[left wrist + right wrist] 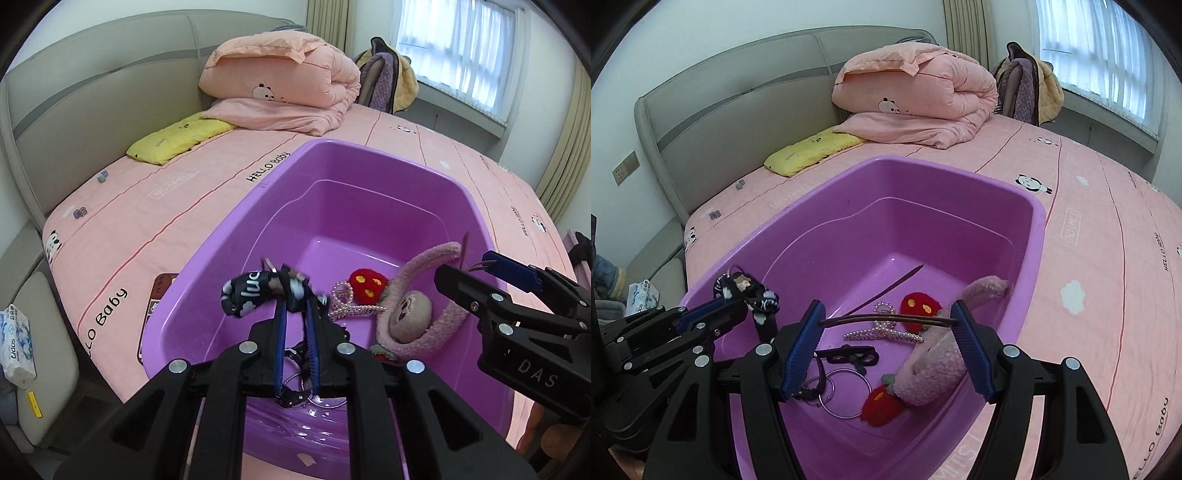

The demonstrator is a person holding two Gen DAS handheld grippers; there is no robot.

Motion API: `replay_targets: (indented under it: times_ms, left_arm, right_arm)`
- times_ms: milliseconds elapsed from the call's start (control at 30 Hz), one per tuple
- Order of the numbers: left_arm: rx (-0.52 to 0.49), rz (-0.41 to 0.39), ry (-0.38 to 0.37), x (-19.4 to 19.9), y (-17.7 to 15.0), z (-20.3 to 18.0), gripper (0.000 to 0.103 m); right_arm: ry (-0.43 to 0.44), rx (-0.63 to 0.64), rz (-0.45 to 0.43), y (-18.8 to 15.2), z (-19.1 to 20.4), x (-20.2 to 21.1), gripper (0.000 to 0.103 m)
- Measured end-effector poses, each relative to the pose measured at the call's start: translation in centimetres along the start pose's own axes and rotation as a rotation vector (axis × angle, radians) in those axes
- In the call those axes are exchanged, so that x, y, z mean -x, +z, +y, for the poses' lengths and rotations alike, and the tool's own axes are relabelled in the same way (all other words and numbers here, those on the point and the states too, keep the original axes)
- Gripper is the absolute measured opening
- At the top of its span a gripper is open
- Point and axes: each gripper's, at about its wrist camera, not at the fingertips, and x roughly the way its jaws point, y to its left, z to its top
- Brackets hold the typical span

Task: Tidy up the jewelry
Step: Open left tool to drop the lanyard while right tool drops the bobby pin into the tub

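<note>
A purple plastic tub (369, 158) (1038, 221) sits on the pink bed. My left gripper (295, 306) (738, 301) is shut on a black patterned hair scrunchie (245, 295) (753, 291) and holds it above the tub's near left side. My right gripper (888, 317) (469, 267) holds a thin dark headband (886, 318) spanning between its wide-apart fingers, over the tub. In the tub lie a pink fuzzy headband (417, 291) (934, 365), a red knitted clip (367, 286) (919, 306), a pearl claw clip (882, 328), silver bangles (846, 391) and a black clip (853, 354).
A folded pink quilt (284, 74) and a yellow pillow (177, 138) lie at the bed's head. A tissue pack (16, 343) sits at the left bedside. A chair with clothes (388, 74) stands by the window. A phone (155, 306) lies left of the tub.
</note>
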Motion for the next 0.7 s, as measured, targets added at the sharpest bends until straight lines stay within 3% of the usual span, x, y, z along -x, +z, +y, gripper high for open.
replay_targets:
  times_ms: [67, 100, 133, 233, 500, 700]
  left_arm:
    - [-0.004, -0.007, 0.012, 0.1, -0.2, 0.0, 0.024]
    - [-0.006, -0.014, 0.019, 0.2, -0.2, 0.0, 0.040]
    - [-0.005, -0.022, 0.028, 0.4, -0.2, 0.0, 0.064]
    - [0.019, -0.053, 0.041, 1.1, -0.1, 0.5, 0.082]
    - [0.076, -0.026, 0.049, 1.3, 0.2, 1.1, 0.096]
    - [0.096, -0.002, 0.082, 1.3, 0.2, 1.5, 0.096]
  right_arm:
    - [-0.018, 0.002, 0.005, 0.0, 0.0, -0.1, 0.069]
    - [-0.025, 0.000, 0.010, 0.1, 0.0, -0.1, 0.072]
    - [-0.027, -0.007, 0.013, 0.1, -0.1, -0.1, 0.072]
    - [-0.031, -0.037, 0.013, 0.0, -0.7, 0.0, 0.073]
    - [-0.042, -0.062, 0.008, -0.1, -1.9, 0.6, 0.073]
    - [-0.047, -0.066, 0.008, -0.2, -2.2, 0.8, 0.073]
